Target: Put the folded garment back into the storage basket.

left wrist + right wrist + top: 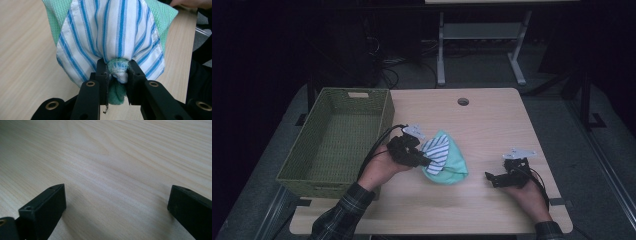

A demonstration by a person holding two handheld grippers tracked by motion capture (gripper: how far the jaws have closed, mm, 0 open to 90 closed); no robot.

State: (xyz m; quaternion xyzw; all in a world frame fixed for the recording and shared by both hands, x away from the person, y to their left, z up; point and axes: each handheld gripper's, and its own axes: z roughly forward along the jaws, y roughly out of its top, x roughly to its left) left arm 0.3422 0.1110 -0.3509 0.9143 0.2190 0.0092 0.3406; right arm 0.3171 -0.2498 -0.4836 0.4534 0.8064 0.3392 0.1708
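At the centre of the high view, the left gripper (424, 161) clamps a bunched fold of two cloths together: a blue-and-white striped cloth (437, 151) lying against a mint-green cloth (453, 162). The bundle sits just left of the frame's middle, on the pale wooden table (492, 120), just beside the lower right corner of the green woven basket (337, 140), which takes up the left part of the frame.

In the left gripper view, the two black jaws stand narrowly apart at the bottom centre and pinch a gathered wad where green fabric (117, 65) shows inside the striped cloth (112, 30). The striped cloth fans out above the jaws and fills the upper middle of the frame; the mint-green cloth shows behind it at the upper left and upper right.

At the lower right of the high view, the right gripper (492, 179) rests in a hand low over the table, well apart from the cloths. In the right gripper view, its jaws stand wide apart at the two bottom corners, with bare wood grain between them and nothing held.
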